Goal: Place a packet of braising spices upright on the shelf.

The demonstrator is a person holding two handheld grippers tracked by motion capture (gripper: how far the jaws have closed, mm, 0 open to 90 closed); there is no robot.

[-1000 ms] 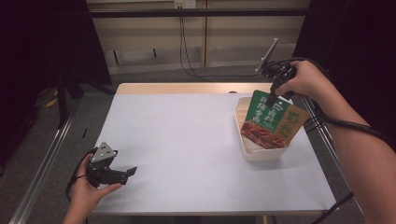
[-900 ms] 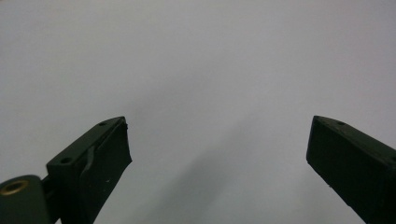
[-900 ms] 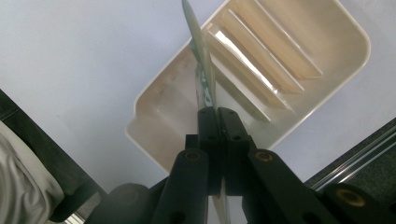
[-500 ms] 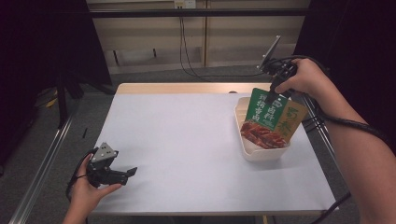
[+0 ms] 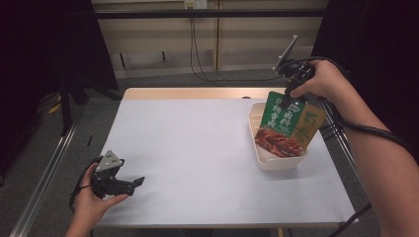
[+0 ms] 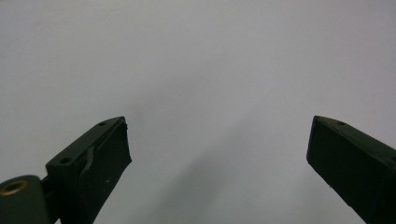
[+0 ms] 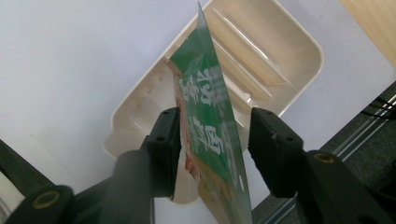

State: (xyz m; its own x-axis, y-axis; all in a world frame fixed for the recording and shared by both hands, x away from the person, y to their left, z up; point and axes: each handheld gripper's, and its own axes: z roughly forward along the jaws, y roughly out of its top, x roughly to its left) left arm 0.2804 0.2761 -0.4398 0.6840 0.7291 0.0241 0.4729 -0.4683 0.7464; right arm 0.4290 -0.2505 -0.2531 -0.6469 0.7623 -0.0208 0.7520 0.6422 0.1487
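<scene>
Two tongs: your right tongs [image 7: 212, 140] straddled green food pouch [image 5: 289, 123] upright over cream tray [image 5: 276, 162], jaws not visibly pinching, likely releasing; left tongs [image 5: 129, 183] wide, idle on desk [image 5: 197, 148].

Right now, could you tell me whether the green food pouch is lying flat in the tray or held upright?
Upright: the green pouch stands on edge over the cream tray, between the right gripper's jaws; whether they press it, cannot tell.

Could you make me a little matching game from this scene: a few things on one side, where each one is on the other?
Things:
1. green food packet
2. cream tray
3. left gripper
4. wooden strip

Places:
A. near corner of the table, jaws wide apart
B. far edge of the table
C. between the right gripper's jaws, above the tray
D. right side of the table

Pairs: 1-C, 2-D, 3-A, 4-B
</scene>
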